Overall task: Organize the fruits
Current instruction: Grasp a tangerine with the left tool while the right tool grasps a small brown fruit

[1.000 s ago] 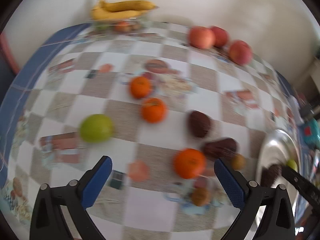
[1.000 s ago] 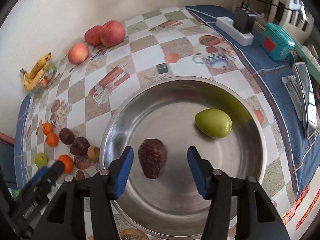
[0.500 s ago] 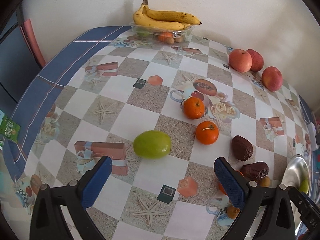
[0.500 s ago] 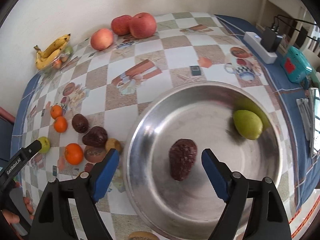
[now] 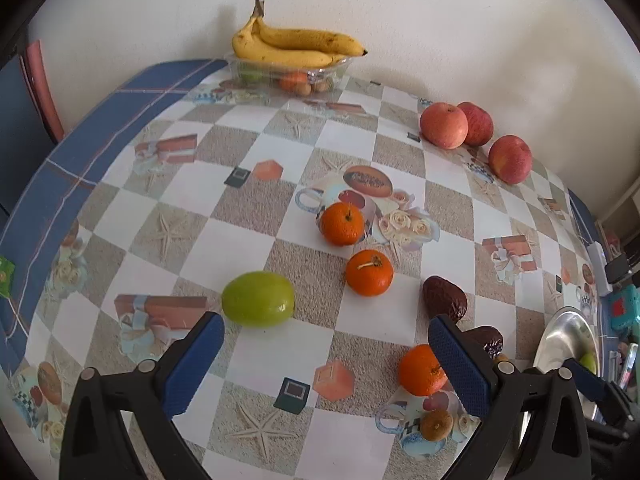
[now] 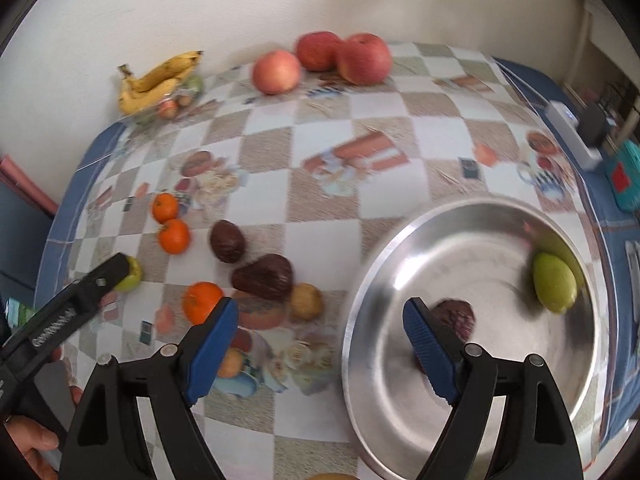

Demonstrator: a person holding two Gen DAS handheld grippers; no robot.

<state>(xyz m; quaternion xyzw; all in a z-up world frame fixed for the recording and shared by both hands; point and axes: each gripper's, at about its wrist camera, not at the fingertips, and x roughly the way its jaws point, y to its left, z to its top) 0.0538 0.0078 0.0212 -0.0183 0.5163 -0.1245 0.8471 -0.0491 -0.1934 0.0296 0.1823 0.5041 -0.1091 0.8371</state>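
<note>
Round metal bowl (image 6: 472, 380), shiny brushed steel, wide shallow rim, at table's right side; inside: dark wrinkled avocado (image 6: 456, 320) near bowl centre, partly behind a blue pad, plus smooth green pear-shaped fruit (image 6: 554, 282) against far-right wall. Right gripper (image 6: 316, 344): jaws wide apart, nothing between pads, straddling bowl's left rim, blue ribbed fingers (image 6: 210, 350) on black frames. Left gripper (image 5: 326, 364): jaws wide apart, empty, above table just in front of smooth oval green fruit (image 5: 258, 299). Table (image 5: 256, 208): glossy oilcloth, beige-and-white checks with printed starfish, mugs, gift boxes; blue border. Loose on cloth: three small glossy oranges, two mid-table (image 5: 342, 223) (image 5: 369, 272), one (image 5: 422, 369) close behind left gripper's right pad; two more dark bumpy avocados (image 5: 444, 297) (image 6: 264, 278), teardrop-shaped, near each other; small round brown fruit (image 6: 306, 302) touching the nearer avocado; another small brown fruit (image 5: 436, 426) on a printed mug. Three red-pink apples (image 5: 443, 125) (image 5: 476, 123) (image 5: 510, 159), matte skin, along far wall, first two touching. Clear plastic tray (image 5: 288, 74) at far edge with small fruits inside, hard to tell which; speckled yellow bananas (image 5: 296, 45) lying across top. White power strip (image 6: 572, 136) and teal box (image 6: 624, 178) on blue border at right. Bare hand (image 6: 28, 444) at right-wrist view's lower left, gripping left tool handle.
</note>
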